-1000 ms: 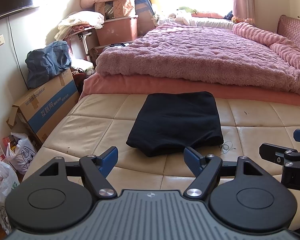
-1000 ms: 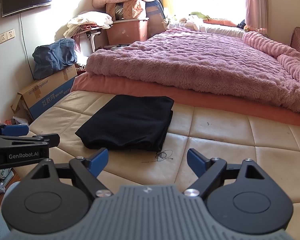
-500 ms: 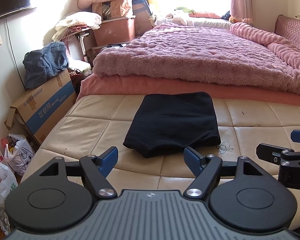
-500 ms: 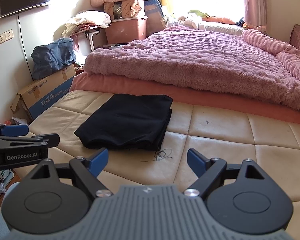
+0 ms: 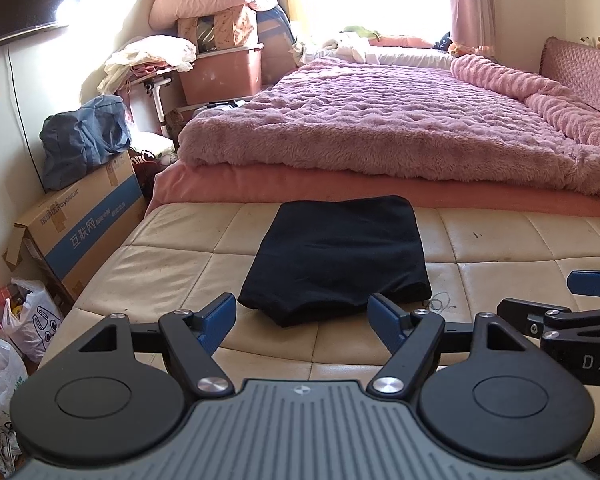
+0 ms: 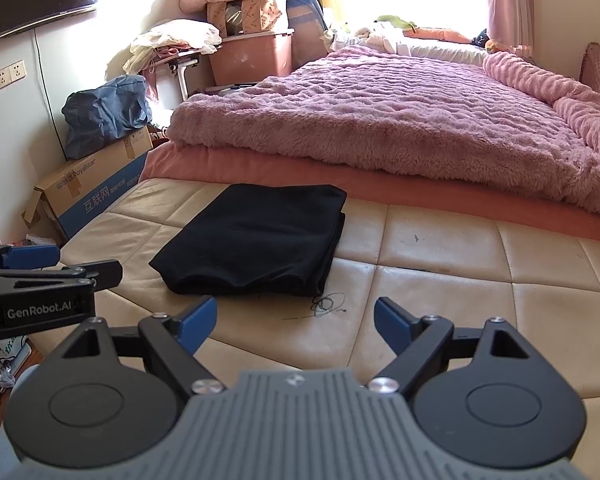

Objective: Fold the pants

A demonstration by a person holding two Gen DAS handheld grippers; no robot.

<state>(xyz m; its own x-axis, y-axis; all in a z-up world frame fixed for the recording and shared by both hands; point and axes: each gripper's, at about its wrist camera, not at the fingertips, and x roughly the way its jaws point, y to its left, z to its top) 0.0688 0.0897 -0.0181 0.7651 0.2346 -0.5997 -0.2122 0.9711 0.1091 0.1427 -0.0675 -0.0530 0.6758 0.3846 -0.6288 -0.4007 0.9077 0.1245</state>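
Side-by-side low views, shared pants (image 5: 336,252)

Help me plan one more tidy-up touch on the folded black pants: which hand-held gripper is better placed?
Left, probably. The left hand-held gripper points straight at the folded black pants' near edge, open and apart from it. The right hand-held gripper, also open, sits off the pants' right corner, facing bare cream mattress.

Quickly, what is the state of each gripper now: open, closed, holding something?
Left gripper: open, holding nothing.
Right gripper: open, holding nothing; the black pants lie folded, apart from both.
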